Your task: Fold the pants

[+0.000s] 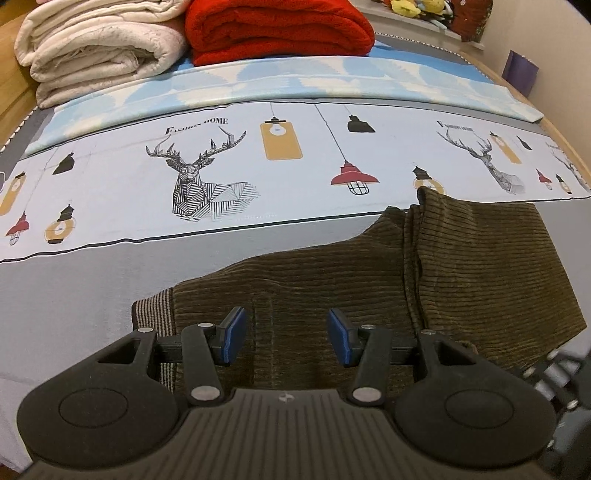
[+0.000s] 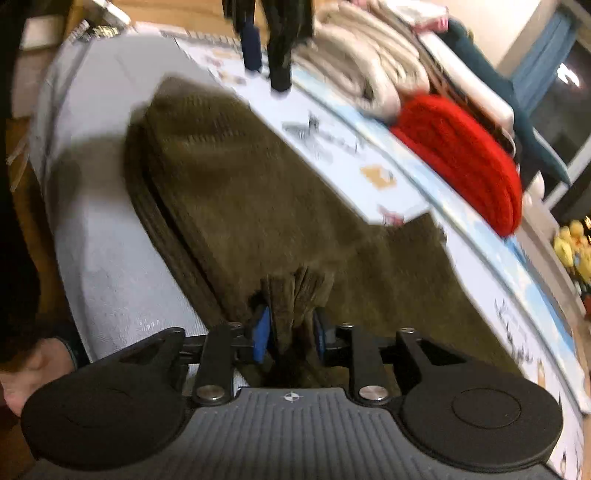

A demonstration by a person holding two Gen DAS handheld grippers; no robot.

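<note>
Olive-brown corduroy pants lie on the grey bed sheet, with a striped waistband or cuff at the left end. My left gripper is open and empty, hovering just above the pants near that striped end. In the right wrist view the pants stretch away across the bed. My right gripper is shut on a bunched fold of the pants fabric. The left gripper's fingers show at the top of the right wrist view, blurred.
A printed sheet with deer and lamps covers the bed's middle. A folded cream blanket and a red blanket lie at the far side. A wall is at the right. A hand shows at the lower left.
</note>
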